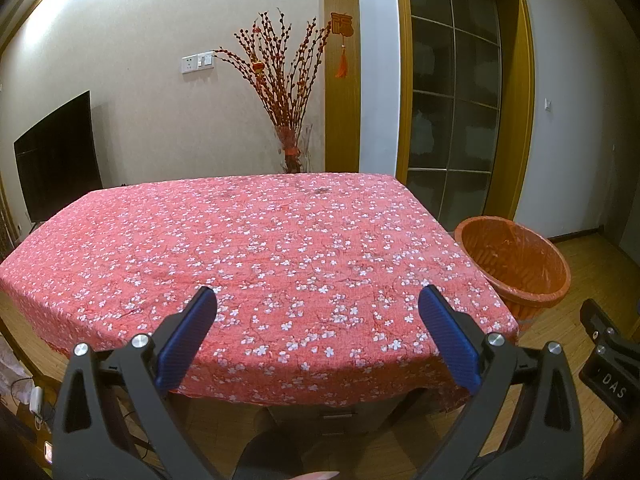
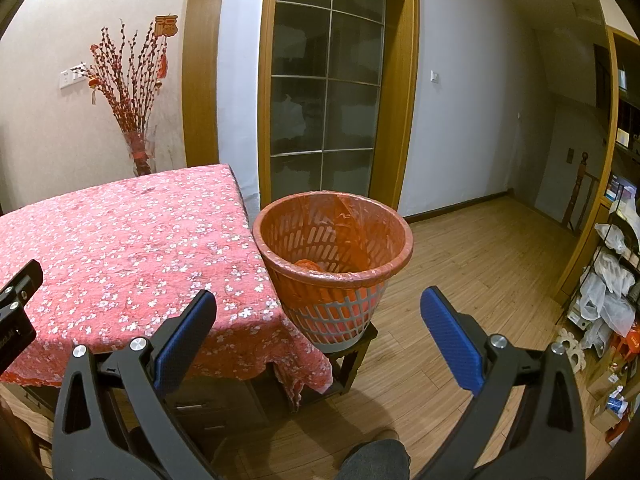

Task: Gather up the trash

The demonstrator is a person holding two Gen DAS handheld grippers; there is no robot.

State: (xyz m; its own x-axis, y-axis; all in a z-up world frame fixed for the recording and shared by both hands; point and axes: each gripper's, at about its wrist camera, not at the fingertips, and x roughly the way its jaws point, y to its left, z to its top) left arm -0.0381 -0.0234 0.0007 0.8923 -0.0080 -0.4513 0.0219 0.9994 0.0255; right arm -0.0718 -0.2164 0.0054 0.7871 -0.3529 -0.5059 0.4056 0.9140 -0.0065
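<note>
Both tongs hang spread wide with nothing between their blue pads: the left tongs (image 1: 318, 300) hover over the near edge of the tabletop (image 1: 256, 248), and the right tongs (image 2: 319, 302) sit off its right corner, pointed toward the bin. A knee in dark trousers (image 2: 374, 460) shows at the bottom of the right wrist view, above the wooden floor (image 2: 480, 264). Just past the tongs, the tabletop is covered by a red cloth printed with small white blossoms, which drapes over the near corner. Right beside the tabletop's right edge stands the wastebasket (image 2: 334, 268), a slotted grey basket lined with an orange bag, resting on a low dark stand (image 2: 352, 360); something orange lies at its bottom, though what it is cannot be made out. Along the right wall a wire rack (image 2: 612, 288) holds white plastic bags and boxes. Farther back, behind the tabletop, a glass vase of red branches (image 1: 286, 92) stands against the wall, with a dark television (image 1: 56, 156) to its left and a wood-framed glass door (image 2: 332, 92) to its right.
</note>
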